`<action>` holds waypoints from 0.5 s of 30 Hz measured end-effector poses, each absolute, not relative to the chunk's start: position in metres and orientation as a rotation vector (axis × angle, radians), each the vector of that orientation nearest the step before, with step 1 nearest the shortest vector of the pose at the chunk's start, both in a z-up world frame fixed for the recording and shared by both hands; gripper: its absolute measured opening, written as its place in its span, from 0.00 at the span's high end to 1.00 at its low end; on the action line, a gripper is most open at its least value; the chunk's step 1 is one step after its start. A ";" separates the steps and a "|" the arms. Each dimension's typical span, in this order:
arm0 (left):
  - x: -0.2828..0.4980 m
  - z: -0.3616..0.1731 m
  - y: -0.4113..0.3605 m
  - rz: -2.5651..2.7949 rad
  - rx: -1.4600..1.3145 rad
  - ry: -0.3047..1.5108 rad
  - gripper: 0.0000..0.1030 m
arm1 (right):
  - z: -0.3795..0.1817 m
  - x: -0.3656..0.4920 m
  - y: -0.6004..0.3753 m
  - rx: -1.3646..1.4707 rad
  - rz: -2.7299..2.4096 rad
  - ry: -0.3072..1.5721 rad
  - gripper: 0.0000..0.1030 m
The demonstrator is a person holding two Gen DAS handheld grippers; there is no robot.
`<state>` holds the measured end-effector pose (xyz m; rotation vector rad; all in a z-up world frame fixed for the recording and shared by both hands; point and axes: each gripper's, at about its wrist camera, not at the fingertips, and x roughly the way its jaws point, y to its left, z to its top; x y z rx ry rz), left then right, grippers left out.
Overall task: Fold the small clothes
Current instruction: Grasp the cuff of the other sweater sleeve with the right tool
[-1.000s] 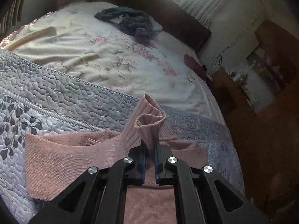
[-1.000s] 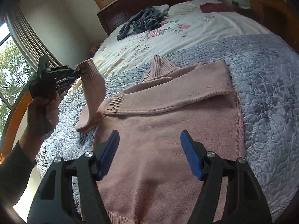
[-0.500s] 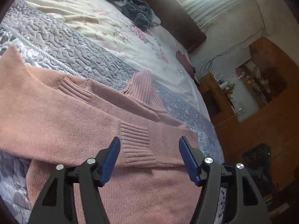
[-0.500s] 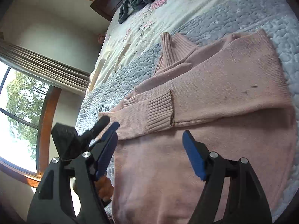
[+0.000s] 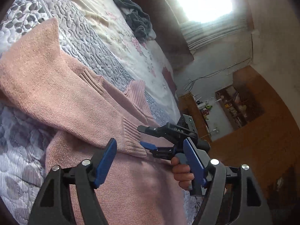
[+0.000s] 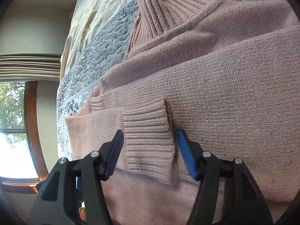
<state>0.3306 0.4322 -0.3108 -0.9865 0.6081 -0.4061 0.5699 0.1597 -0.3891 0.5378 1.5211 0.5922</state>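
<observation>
Quilted bedspread (image 5: 90, 43) carries a pink sweater (image 6: 234, 97), collar toward upper frame; right gripper (image 6: 150, 150), spread, now straddles the cuff (image 6: 148, 138), closer than before; left gripper (image 5: 150, 161) spread.

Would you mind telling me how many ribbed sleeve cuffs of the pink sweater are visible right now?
2. One ribbed cuff lies on top, on the sweater's chest between the open right gripper's fingers. The other cuff peeks out beneath that sleeve, toward the quilt.

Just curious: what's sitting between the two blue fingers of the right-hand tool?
A ribbed sleeve cuff of the pink sweater, lying flat on it. The right gripper is open around it, not yet pinching. The right wrist view shows this.
</observation>
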 end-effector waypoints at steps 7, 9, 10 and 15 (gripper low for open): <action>0.330 -0.317 0.445 -0.378 -1.026 0.589 0.27 | -0.381 0.580 0.167 0.567 0.590 1.569 0.86; 0.330 -0.317 0.446 -0.373 -1.026 0.580 0.27 | -0.358 0.582 0.171 0.520 0.606 1.533 0.90; 0.330 -0.316 0.446 -0.372 -1.021 0.576 0.27 | -0.343 0.584 0.173 0.494 0.612 1.507 0.90; 0.328 -0.313 0.447 -0.354 -1.006 0.563 0.27 | -0.255 0.588 0.165 0.419 0.619 1.363 0.91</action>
